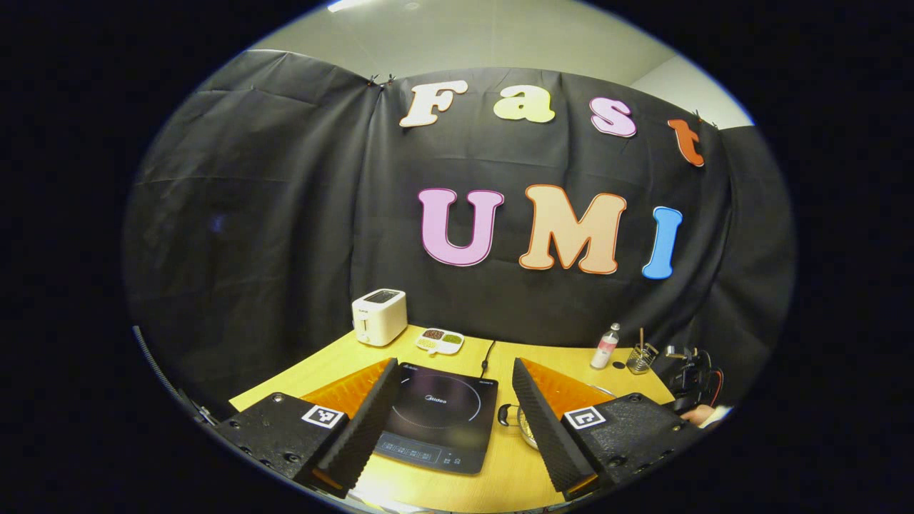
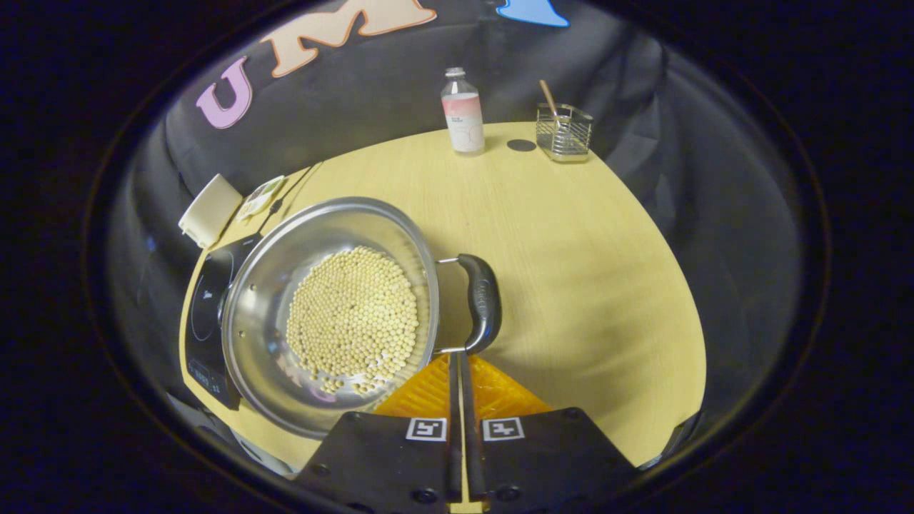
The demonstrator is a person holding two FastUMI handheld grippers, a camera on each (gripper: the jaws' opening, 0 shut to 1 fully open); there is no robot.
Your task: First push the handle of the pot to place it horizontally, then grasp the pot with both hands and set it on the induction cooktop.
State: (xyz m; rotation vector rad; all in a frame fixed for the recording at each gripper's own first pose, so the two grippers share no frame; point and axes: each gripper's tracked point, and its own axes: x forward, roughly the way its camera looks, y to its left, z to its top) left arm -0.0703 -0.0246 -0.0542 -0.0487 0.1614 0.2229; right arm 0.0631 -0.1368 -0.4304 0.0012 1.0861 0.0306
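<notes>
The right hand-held gripper [image 2: 458, 371] is seen closed, its fingers together with nothing between them, tips at or just short of the near end of the pot's handle [image 2: 480, 303]; actual contact cannot be told. The push should be kept low and steady against that end, so the pot [image 2: 330, 314] (holding beans) turns without sliding. The left hand-held gripper [image 1: 450, 421] is held wide open and empty above the bench [image 1: 514, 471], the cooktop [image 1: 439, 421] beyond it.
</notes>
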